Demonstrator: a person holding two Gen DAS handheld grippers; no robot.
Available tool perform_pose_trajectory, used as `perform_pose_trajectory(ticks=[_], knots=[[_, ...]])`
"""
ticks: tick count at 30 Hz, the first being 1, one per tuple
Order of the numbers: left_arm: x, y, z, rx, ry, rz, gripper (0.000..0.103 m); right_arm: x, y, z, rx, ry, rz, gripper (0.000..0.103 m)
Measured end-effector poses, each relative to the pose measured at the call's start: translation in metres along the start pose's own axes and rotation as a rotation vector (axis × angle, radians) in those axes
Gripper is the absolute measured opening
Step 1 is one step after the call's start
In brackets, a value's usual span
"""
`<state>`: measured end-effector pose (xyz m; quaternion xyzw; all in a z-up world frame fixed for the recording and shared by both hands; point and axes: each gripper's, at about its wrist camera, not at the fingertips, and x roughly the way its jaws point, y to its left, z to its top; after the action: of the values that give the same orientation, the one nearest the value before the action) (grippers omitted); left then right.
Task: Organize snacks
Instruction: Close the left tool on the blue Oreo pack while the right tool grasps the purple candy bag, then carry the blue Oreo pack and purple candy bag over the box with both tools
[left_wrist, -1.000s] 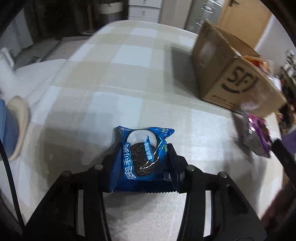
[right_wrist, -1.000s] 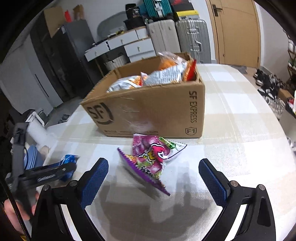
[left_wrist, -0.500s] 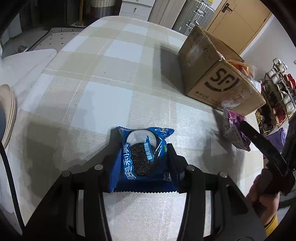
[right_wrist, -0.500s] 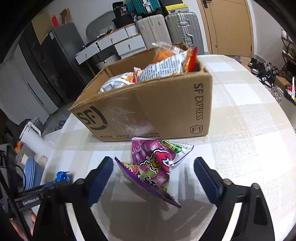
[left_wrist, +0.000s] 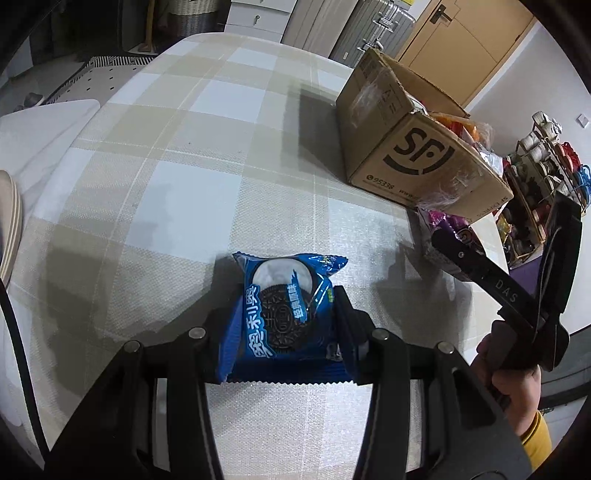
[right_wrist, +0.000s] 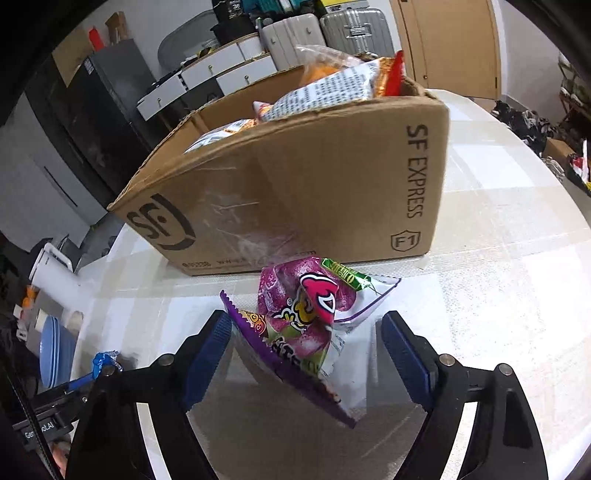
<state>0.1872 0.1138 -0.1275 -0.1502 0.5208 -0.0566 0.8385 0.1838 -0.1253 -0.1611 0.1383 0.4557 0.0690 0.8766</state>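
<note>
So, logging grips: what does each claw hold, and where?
Left claw clamps the blue cookie packet by its two side edges. Right claw, jaws just closing, straddles the crumpled purple snack bag without gripping it.

Left hand-held gripper (left_wrist: 284, 321): black plastic arms with silver screws, and a thin black cable along its left side. Right hand-held gripper (right_wrist: 306, 354): black arms with blue ribbed pads (right_wrist: 404, 354). A yellow sleeve cuff (left_wrist: 537, 432) covers the wrist behind it.
</note>
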Motion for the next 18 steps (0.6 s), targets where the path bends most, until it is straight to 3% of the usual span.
perform_pose_trajectory(ticks=[2,8,18], knots=[[0.001,0.001,0.000,-0.004,0.003,0.000,0.042,0.000,-0.001,0.000,0.000,0.003,0.031,0.066],[0.004,0.000,0.000,0.002,0.001,0.016,0.042,-0.003,-0.009,0.002,0.013,0.016,0.071,0.050],[-0.003,-0.006,-0.004,0.029,-0.037,0.046,0.042,-0.027,-0.029,-0.004,0.066,0.003,0.147,0.046]])
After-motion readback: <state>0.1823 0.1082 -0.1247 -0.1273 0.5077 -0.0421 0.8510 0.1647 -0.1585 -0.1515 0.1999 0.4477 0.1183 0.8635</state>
